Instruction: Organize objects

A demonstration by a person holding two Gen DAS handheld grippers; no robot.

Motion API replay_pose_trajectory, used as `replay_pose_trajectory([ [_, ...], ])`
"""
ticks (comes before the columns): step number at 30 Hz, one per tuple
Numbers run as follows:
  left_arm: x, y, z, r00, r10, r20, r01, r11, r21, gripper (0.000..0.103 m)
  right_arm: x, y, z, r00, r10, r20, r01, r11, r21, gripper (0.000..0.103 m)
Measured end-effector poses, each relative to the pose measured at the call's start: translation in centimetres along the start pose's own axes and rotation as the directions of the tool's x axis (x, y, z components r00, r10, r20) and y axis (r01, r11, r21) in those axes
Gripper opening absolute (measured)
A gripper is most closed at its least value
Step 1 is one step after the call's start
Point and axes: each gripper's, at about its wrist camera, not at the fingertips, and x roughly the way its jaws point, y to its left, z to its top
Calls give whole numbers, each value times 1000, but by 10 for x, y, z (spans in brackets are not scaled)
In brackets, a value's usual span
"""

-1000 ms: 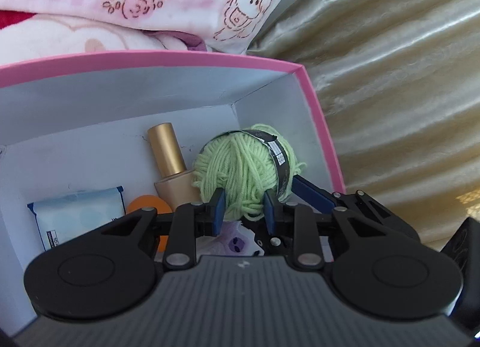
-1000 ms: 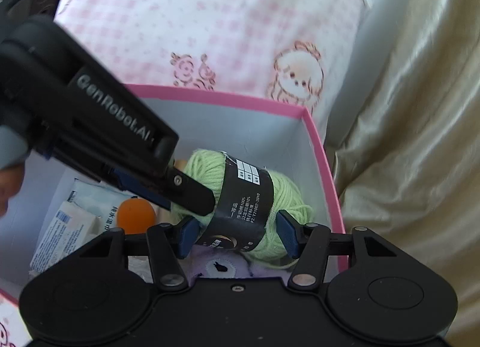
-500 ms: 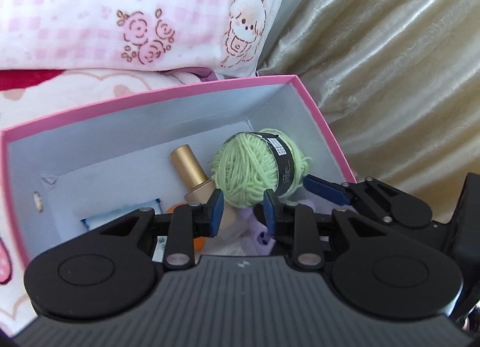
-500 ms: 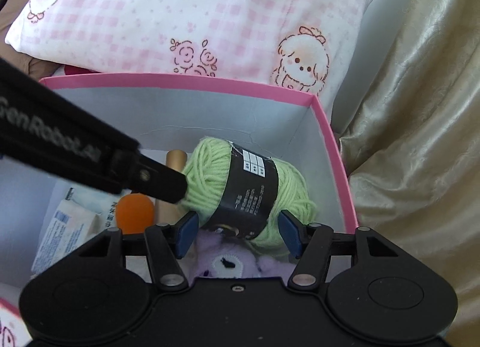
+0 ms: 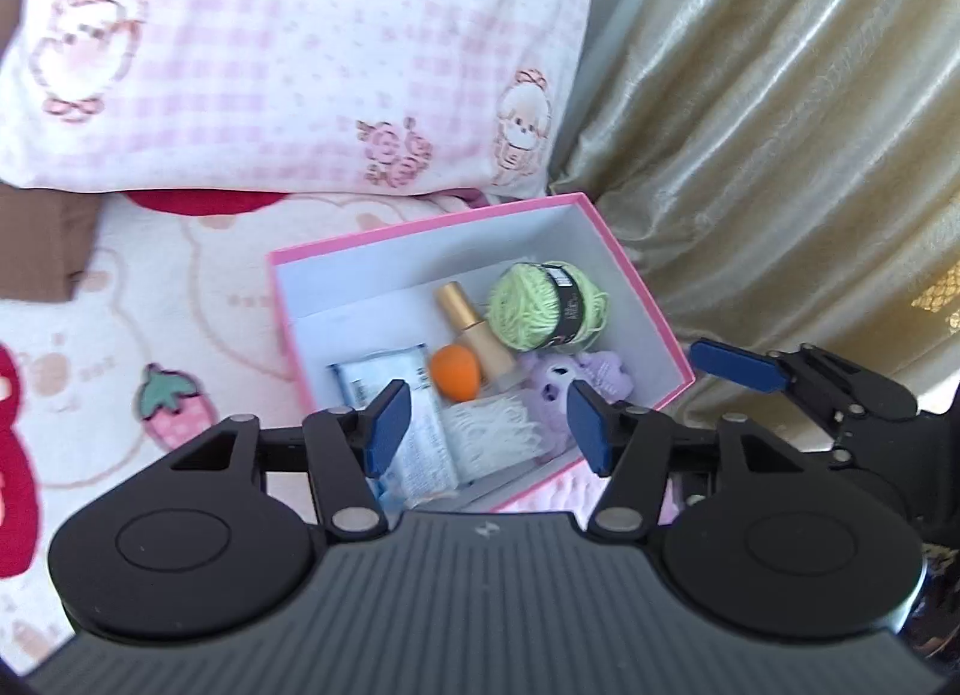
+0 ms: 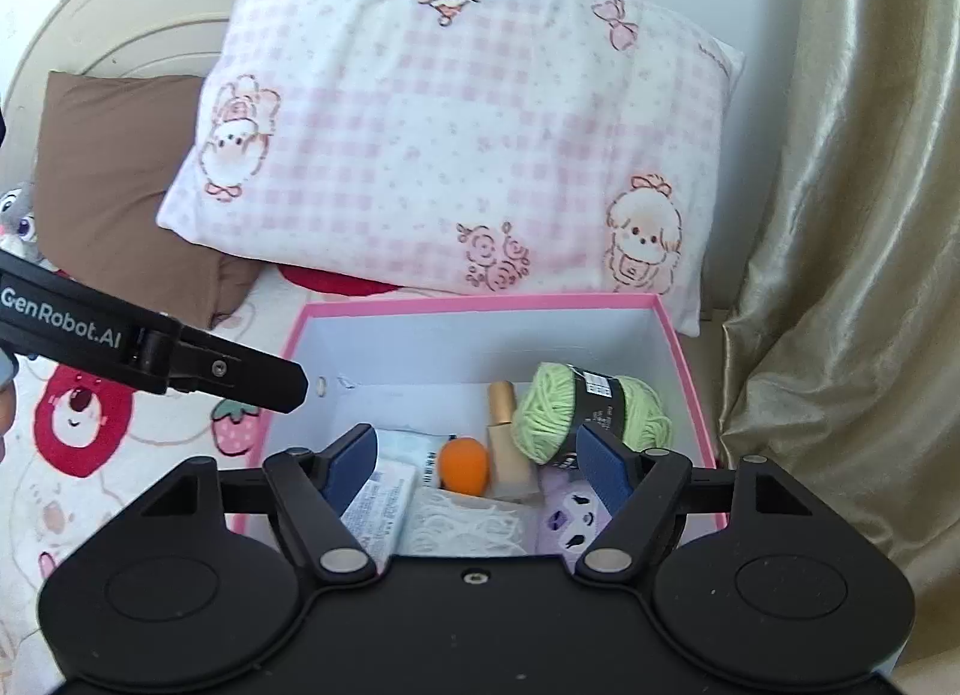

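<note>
With the yarn (image 6: 591,413) lying at 1 o'clock in the box (image 6: 690,371), let both empty, opening tongs (image 5: 489,425) (image 6: 480,464) clear the rim before seeking another object.

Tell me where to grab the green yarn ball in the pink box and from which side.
Grip the green yarn ball across its black paper band, coming from above. It lies on its side atop the other things, near the pink box right wall, so probably only the top is free.
</note>
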Motion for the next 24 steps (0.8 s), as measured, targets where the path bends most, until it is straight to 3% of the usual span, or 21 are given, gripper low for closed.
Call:
replay_pose_trajectory([
  [6, -55, 17, -28, 999, 24, 23, -23, 999, -37, 68, -36, 35, -1, 999, 35, -3, -35, 999, 2, 80],
  [13, -92, 43, -66, 993, 121, 1, -121, 989, -81, 72, -65, 72, -14, 998, 64, 12, -64, 998, -18, 84],
  [24, -115, 68, -108, 954, 300, 16, -297, 950, -100, 73, -74, 102, -33, 999, 54, 1, -54, 998, -12, 86],
])
